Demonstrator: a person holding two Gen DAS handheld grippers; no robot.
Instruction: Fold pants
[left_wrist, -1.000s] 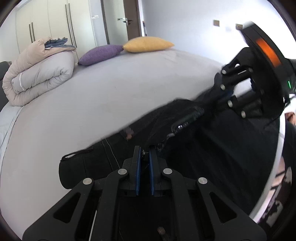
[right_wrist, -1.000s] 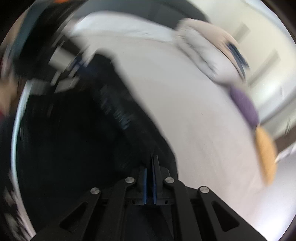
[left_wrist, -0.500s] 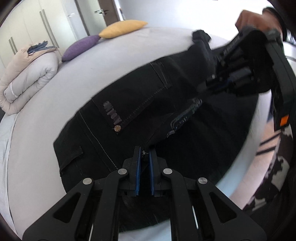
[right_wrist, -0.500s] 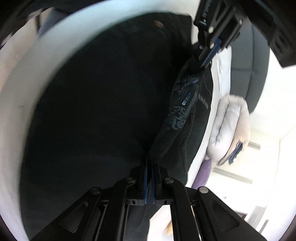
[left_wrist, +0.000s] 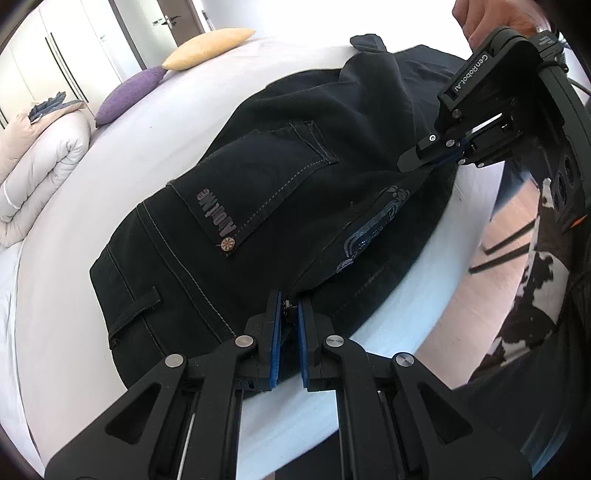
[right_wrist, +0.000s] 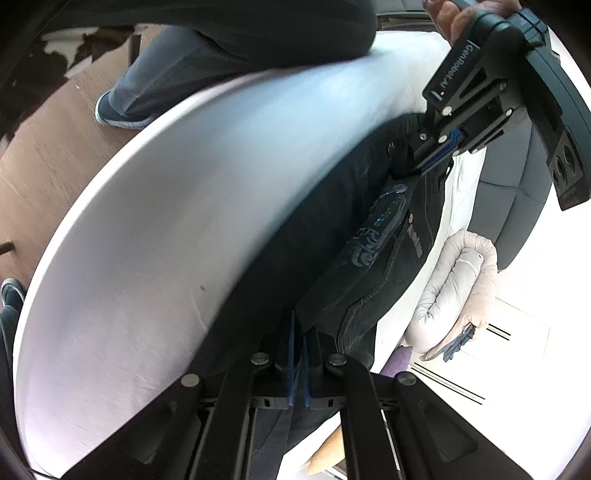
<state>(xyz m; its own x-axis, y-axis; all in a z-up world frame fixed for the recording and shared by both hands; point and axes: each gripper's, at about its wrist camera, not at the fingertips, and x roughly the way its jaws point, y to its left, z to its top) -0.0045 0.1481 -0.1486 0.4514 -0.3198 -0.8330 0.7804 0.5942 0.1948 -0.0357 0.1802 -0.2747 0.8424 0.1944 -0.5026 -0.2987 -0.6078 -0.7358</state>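
Observation:
Black jeans (left_wrist: 280, 192) lie on the white bed (left_wrist: 122, 147), back pocket and waistband up. My left gripper (left_wrist: 289, 306) is shut on the waistband edge near the bed's front edge. My right gripper (left_wrist: 432, 162) shows at the upper right of the left wrist view, shut on the same raised edge further along. In the right wrist view my right gripper (right_wrist: 298, 332) pinches the dark fabric (right_wrist: 373, 236), and the left gripper (right_wrist: 436, 158) holds the far end. The cloth is stretched taut between the two.
A rolled beige duvet (left_wrist: 40, 162) lies at the bed's far left, with a purple pillow (left_wrist: 129, 94) and a yellow pillow (left_wrist: 210, 48) behind. The person's legs and wooden floor (right_wrist: 33, 147) lie beyond the bed's edge.
Both grippers have swung round with the held edge, and the jeans now lie spread flatter, pocket side up, closer to the bed's front edge.

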